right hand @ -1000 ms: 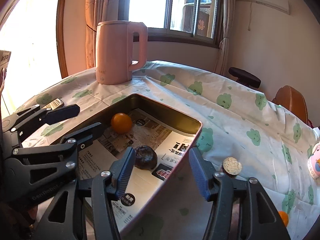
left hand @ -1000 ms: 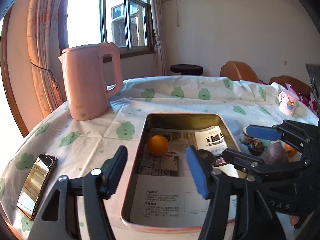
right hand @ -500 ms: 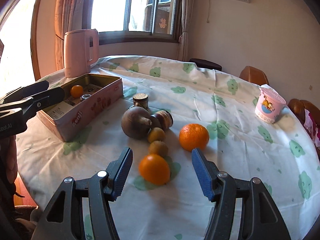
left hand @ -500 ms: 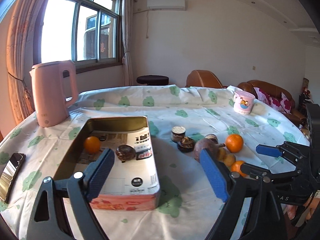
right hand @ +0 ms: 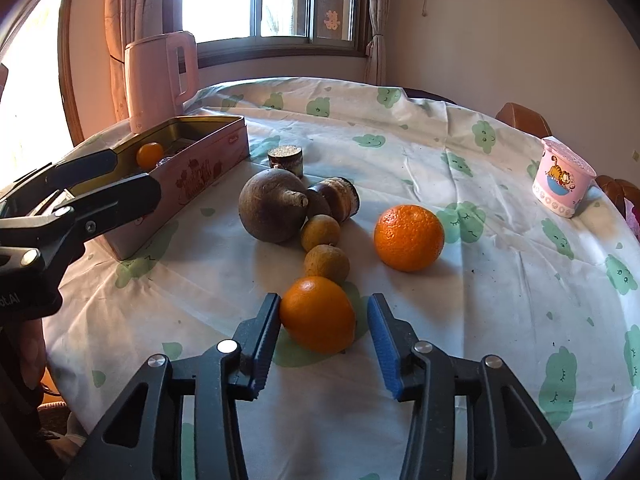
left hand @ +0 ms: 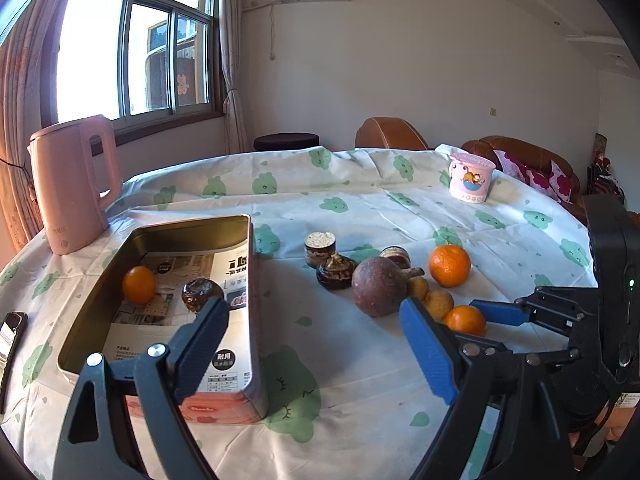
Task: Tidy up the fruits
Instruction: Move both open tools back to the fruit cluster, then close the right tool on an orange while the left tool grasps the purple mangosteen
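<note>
- Fruit is mostly still loose on the table (right hand: 500,288), bunched just right of the tin (left hand: 256,320), so it's a short carry into it.
- Right hand-held gripper (right hand: 323,340) sits low around the nearest orange (right hand: 317,314), one jaw on each side. Jaws are closing. The left pad looks like it's just touching the peel, the right one still shows a gap, so I wouldn't call it gripped yet.
- Makes sense to start there: that orange is at the front edge of the pile, nothing blocking either jaw.
- Two small brown fruits (right hand: 326,262) sit right behind it, nearly touching. My guess is a sloppy squeeze could nudge them rolling.
- Bigger orange (right hand: 409,238) is off to the right by itself, and the big brown round thing (right hand: 270,210) leans in with the dark little ones (right hand: 338,200) nearer the tin.
- Tin already has a small orange (left hand: 139,284) and a dark fruit (left hand: 200,292) inside, sitting on printed paper lining. Plenty of room left.
- Left hand-held gripper (left hand: 312,352) hangs wide open over the table beside the tin, holding nothing. Looks parked out of the way, or maybe ready to steady the tin. Can't say which.
- Pink kettle (left hand: 72,184) and cartoon cup (left hand: 471,178) are well clear of all this, and so is the phone (left hand: 10,334) at the table edge.
</note>
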The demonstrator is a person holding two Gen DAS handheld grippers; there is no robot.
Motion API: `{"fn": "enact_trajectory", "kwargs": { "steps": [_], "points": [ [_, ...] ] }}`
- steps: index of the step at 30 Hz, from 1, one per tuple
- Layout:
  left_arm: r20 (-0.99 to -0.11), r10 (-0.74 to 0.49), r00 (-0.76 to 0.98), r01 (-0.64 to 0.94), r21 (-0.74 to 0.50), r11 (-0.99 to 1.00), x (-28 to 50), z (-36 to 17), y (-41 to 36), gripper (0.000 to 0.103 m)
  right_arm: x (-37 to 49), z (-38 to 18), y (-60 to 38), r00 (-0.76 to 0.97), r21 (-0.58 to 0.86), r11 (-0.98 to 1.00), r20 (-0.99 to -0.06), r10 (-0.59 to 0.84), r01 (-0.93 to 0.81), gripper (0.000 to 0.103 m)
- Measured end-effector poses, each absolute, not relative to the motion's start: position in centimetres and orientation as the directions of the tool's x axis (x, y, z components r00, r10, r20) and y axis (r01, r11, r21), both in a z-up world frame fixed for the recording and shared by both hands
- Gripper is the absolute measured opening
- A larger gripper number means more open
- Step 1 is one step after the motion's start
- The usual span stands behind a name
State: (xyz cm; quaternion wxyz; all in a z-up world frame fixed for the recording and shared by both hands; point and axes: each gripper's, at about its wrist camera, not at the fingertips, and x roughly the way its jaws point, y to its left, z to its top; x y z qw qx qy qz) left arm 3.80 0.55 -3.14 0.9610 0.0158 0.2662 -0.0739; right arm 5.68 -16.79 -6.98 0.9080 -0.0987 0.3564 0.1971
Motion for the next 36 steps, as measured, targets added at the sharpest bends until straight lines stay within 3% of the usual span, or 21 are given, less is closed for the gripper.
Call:
{"fn": "enact_trajectory", "kwargs": {
  "steps": [6, 14, 19, 28, 30, 36],
  "points": [
    [-0.537, -0.167, 0.827, 0.185, -0.02, 0.983, 5.0, -3.1, -0.4, 0.09, 5.7, -6.9, -17.3, 0.665, -0.011, 0.904, -0.681, 0.307, -0.428, 0.036],
    [-0.581, -0.179, 0.794, 0.221, 0.001, 0.975, 7.5, -2.8, -2.6, 0.088, 7.1, -4.1, -19.4, 0.751, 0.002, 0.944, -0.606, 0.263, -0.329, 0.036],
    [-0.635, -0.178, 0.751, 0.25, 0.024, 0.968, 9.2, -3.8, -4.1, 0.082, 9.1, -3.3, -19.9, 0.78, -0.014, 0.963, -0.589, 0.21, -0.27, 0.036],
    [-0.704, -0.202, 0.681, 0.281, -0.004, 0.96, 11.7, -5.3, -5.0, 0.059, 10.5, -3.7, -20.2, 0.784, 0.013, 0.969, -0.585, 0.209, -0.248, 0.036],
    [-0.713, -0.216, 0.667, 0.292, -0.017, 0.956, 11.9, -5.4, -5.1, 0.049, 10.6, -3.7, -20.1, 0.782, 0.009, 0.968, -0.588, 0.21, -0.253, 0.036],
    [-0.696, -0.208, 0.687, 0.276, -0.014, 0.961, 11.7, -5.1, -4.9, 0.049, 10.3, -3.6, -20.1, 0.782, 0.024, 0.959, -0.573, 0.244, -0.281, 0.036]
  ]
}}
